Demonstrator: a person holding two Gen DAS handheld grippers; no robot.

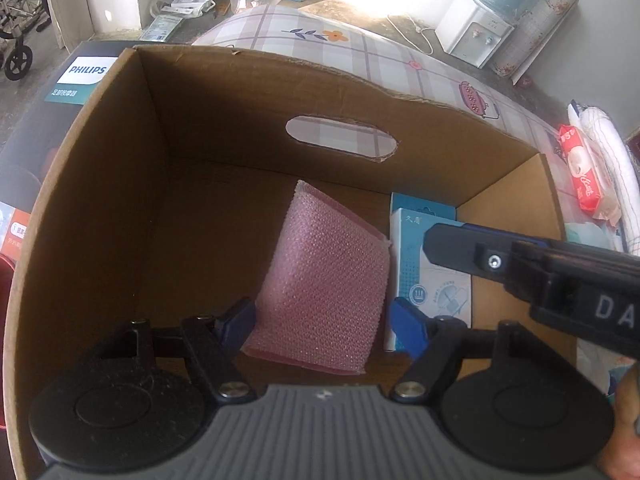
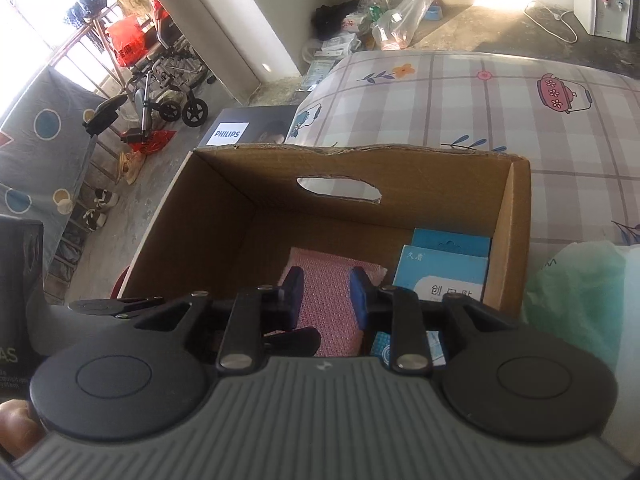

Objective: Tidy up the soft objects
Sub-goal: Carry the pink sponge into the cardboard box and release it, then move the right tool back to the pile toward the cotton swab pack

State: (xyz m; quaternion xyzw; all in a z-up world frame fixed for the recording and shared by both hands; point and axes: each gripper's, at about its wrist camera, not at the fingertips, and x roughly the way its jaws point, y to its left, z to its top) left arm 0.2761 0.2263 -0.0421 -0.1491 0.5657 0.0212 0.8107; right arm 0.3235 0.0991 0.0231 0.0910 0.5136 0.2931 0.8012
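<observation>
The left hand-held gripper [image 1: 322, 320] is hanging over the open cardboard box [image 1: 100, 216], pointing steeply down. Its blue fingers are standing wide on either side of the pink bubble-wrap pouch [image 1: 324, 280]; whether the pads are pressing on the pouch I cannot tell. The pouch is lying on the floor of the box, leaning a little, just beside a blue-and-white packet [image 1: 416, 264] against the right wall. The right hand-held gripper [image 2: 322, 294] is reaching in from the right side, above that packet. Its jaws are standing fairly narrow and nothing is sitting between them; the pink pouch is only showing below, through the gap.

The box is resting on a bed that is wearing a plaid sheet [image 2: 460, 92] printed with flowers and teapots. A dark Philips carton [image 2: 248, 126] is standing just beside the far left corner of the box. At the right, a red packet of tissues [image 1: 580, 168] and a pale green plastic bag [image 2: 572, 292] are lying on the sheet.

Beyond the bed, a bare concrete floor [image 2: 500, 28] is catching strong sunlight. Plastic bags and small packages [image 2: 396, 16] are piling up near a white pillar. A white water dispenser [image 1: 476, 28] is standing at the far right, and a folded wheelchair [image 2: 168, 76] is waiting at the far left by the window.
</observation>
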